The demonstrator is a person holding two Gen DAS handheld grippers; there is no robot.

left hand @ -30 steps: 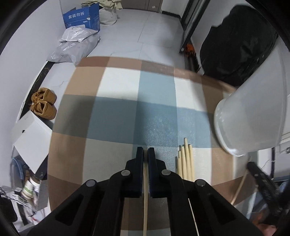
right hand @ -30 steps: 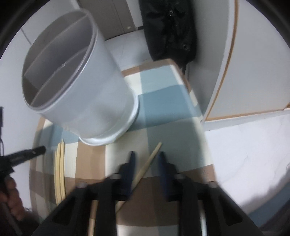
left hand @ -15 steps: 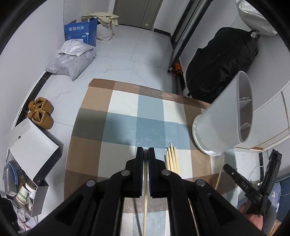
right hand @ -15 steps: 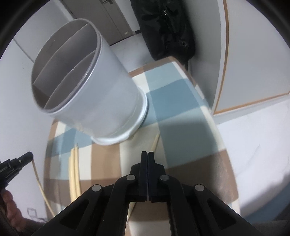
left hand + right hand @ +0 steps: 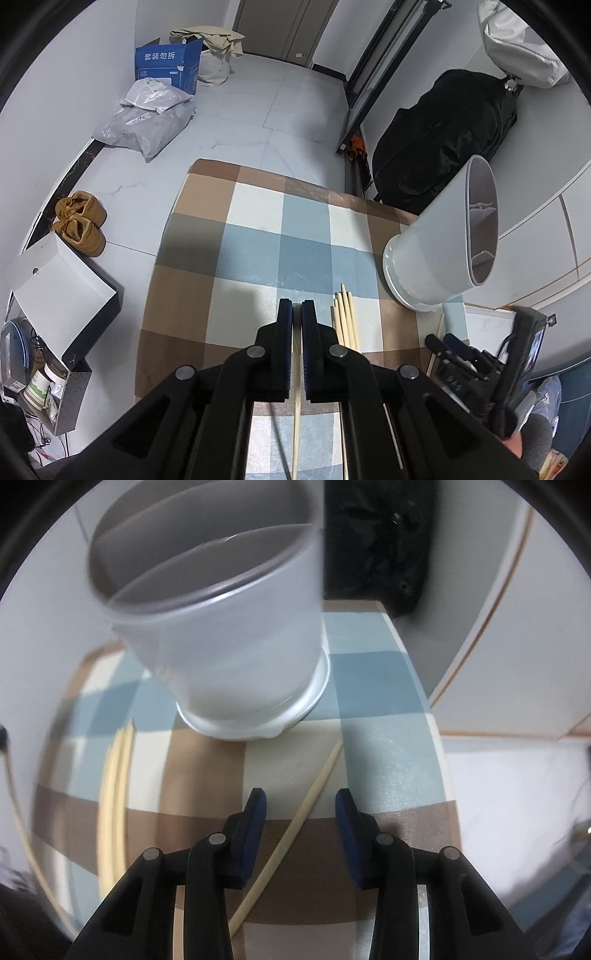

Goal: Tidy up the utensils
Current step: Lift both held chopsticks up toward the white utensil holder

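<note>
Change: right gripper (image 5: 300, 805), closed moments ago, is opening astride a loose chopstick (image 5: 314, 794).
Left gripper (image 5: 297, 314): clamped on one chopstick (image 5: 296, 402).
Holder (image 5: 236, 653): beyond right tips.

Matt white plastic holder (image 5: 236, 657), pale smooth wooden chopsticks (image 5: 345, 321), checked cloth (image 5: 258, 236)

Past my table (image 5: 192, 236), with its cloth of brown, blue and cream checks, I see a pale tiled floor (image 5: 240, 110). A blue cardboard box (image 5: 166, 66) stands by the far wall, with grey plastic mail bags (image 5: 147, 118) heaped in front of it and a beige sack (image 5: 212, 51) beside it. A pair of tan shoes (image 5: 79, 223) sits along the left wall, near a white flat box (image 5: 55, 284). A black bag (image 5: 443, 129) leans against the right wall, just behind the table.
</note>
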